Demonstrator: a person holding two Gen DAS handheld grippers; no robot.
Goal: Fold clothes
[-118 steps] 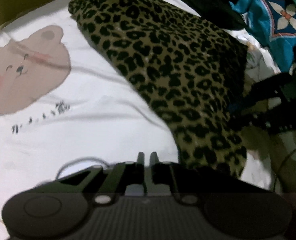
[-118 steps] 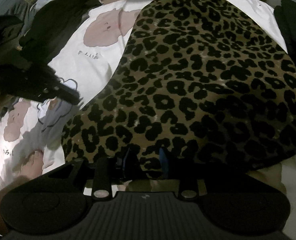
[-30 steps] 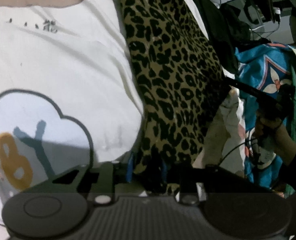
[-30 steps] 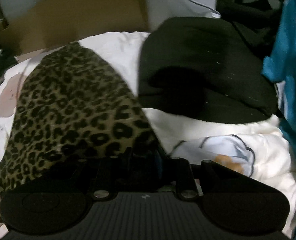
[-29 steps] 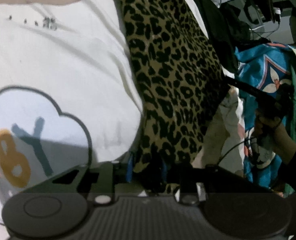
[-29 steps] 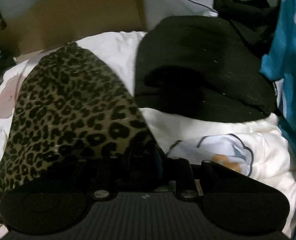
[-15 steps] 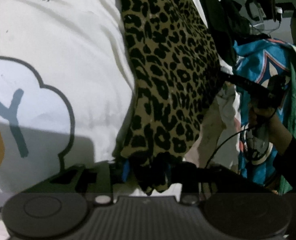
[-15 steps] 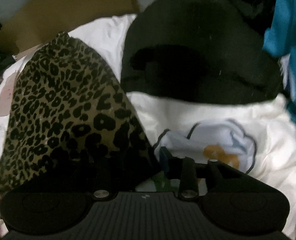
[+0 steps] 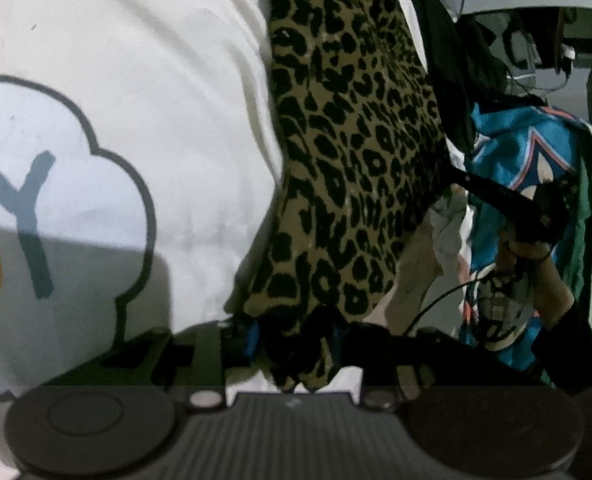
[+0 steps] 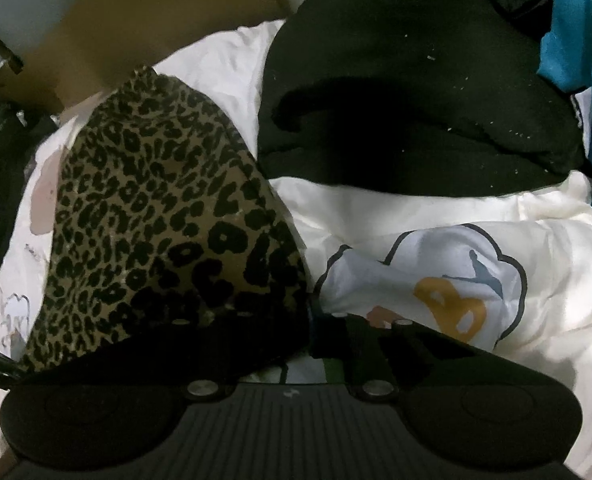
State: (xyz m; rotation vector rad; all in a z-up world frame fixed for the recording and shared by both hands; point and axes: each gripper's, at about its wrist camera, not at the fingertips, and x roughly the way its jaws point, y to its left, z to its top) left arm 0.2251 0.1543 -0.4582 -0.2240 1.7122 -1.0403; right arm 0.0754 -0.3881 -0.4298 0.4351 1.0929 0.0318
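While the left gripper [image 9: 296, 340] pinches a corner of the leopard cloth [image 9: 352, 152], the right gripper [image 10: 320, 336] sits with jaws apart, cloth draped over one finger. It's spread on the white duvet [image 9: 156, 80], beside a black garment [image 10: 416, 80].

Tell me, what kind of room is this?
Probably a bedroom: a leopard-print garment lies on a white cartoon-print bedcover, with a black garment, a teal one and brown cardboard crowded around.
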